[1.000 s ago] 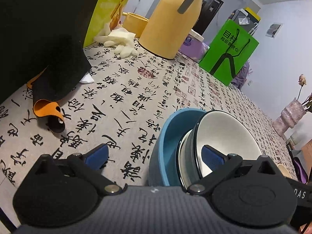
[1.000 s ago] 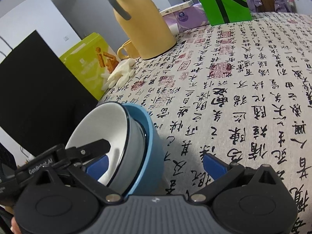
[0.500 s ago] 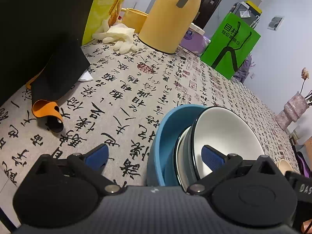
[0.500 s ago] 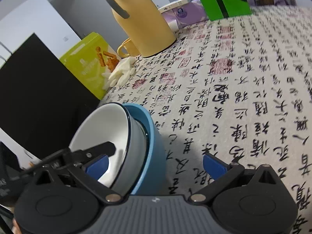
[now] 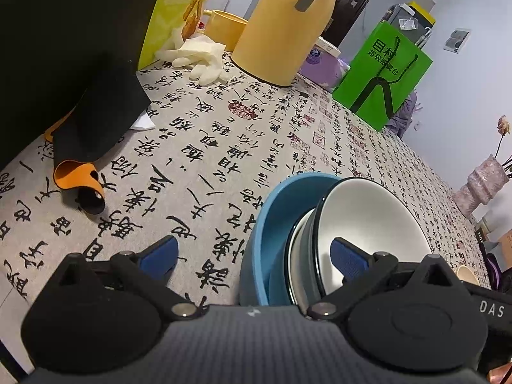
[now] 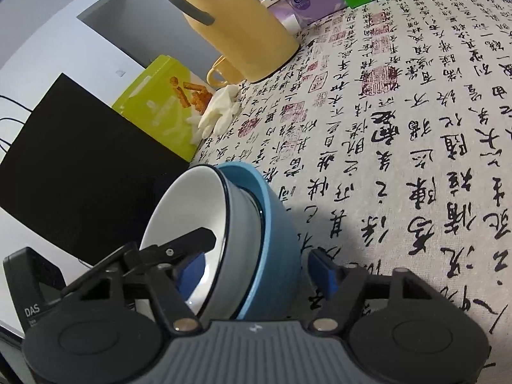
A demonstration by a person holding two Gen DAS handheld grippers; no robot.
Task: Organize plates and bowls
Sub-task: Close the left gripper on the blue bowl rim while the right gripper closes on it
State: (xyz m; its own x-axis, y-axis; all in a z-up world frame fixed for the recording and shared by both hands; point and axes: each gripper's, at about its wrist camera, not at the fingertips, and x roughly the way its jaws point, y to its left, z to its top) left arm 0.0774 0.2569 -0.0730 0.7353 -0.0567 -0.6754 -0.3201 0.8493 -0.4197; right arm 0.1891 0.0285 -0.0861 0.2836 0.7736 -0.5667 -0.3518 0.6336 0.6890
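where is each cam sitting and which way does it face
Left wrist: sits on the left tongs, looks down across the patterned tablecloth toward the yellow jug; open blue pads show.
Right wrist: sits on the right tongs, faces the same jug from the other side; pads straddle the bowls, left tongs showing too.
Shared: nested white bowl in the blue bowl.

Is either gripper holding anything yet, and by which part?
Not surely. Right gripper, jaws just closing, straddles the nested bowls at their near rim; pad contact unclear. Left gripper open, holding nothing.
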